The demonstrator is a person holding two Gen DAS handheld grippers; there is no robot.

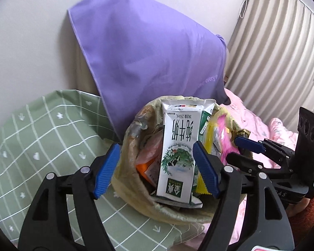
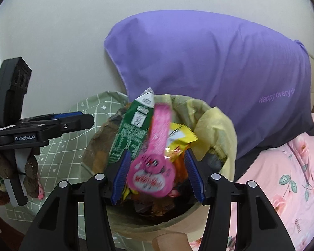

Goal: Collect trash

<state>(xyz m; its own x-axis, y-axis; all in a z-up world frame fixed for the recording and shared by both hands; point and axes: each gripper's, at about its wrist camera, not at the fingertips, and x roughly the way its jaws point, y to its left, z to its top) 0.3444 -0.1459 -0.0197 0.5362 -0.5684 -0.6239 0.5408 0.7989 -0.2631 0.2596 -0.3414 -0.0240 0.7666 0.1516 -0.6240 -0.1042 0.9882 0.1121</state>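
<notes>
A trash bin lined with a yellow bag (image 1: 127, 146) (image 2: 217, 123) stands on the bed, full of rubbish. A white and green milk carton (image 1: 179, 146) (image 2: 131, 127) stands upright in it. My left gripper (image 1: 157, 161) is open, its blue pads on either side of the carton, not touching it. A pink wrapper (image 2: 155, 156) (image 1: 223, 129), blurred, hangs between the open pads of my right gripper (image 2: 159, 173), with a yellow wrapper (image 2: 178, 138) behind it. The right gripper also shows in the left wrist view (image 1: 245, 148), at the bin's right rim.
A large purple pillow (image 1: 152, 52) (image 2: 219, 69) leans on the white wall behind the bin. A green checked sheet (image 1: 41, 133) lies left, a pink floral quilt (image 2: 286, 179) right. Striped curtains (image 1: 282, 46) hang at far right.
</notes>
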